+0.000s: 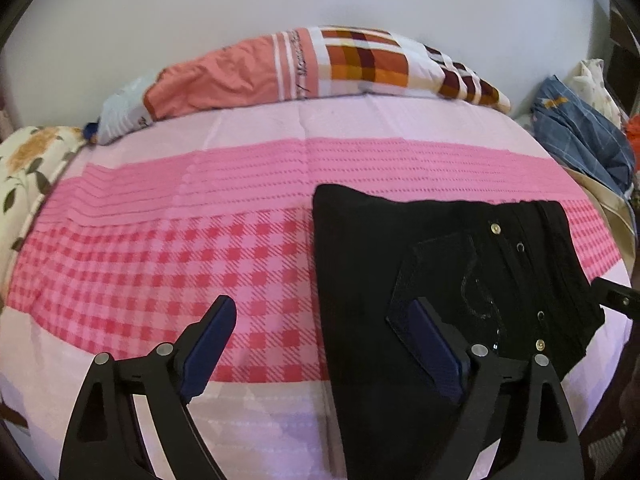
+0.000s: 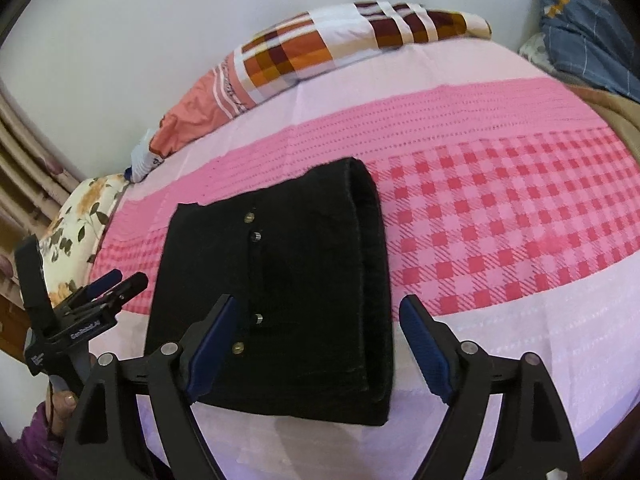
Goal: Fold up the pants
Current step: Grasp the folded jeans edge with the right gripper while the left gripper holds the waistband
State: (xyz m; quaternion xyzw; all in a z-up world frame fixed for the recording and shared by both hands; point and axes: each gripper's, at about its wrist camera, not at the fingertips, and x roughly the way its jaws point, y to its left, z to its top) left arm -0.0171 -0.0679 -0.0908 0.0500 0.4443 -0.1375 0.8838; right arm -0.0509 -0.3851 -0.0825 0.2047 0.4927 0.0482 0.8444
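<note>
Black pants (image 1: 420, 280) lie folded into a compact rectangle on the pink checked bedspread (image 1: 160, 264), with rivets and a back pocket showing. They also show in the right wrist view (image 2: 288, 280). My left gripper (image 1: 324, 344) is open and empty, held above the pants' left edge. My right gripper (image 2: 320, 344) is open and empty, held above the pants' near edge. The left gripper also appears at the left of the right wrist view (image 2: 116, 284).
A patchwork pillow (image 1: 312, 68) lies at the far edge against the white wall. A floral pillow (image 1: 28, 164) is at the left. A blue checked cloth (image 1: 580, 136) is piled at the right. The bedspread (image 2: 500, 208) is bare right of the pants.
</note>
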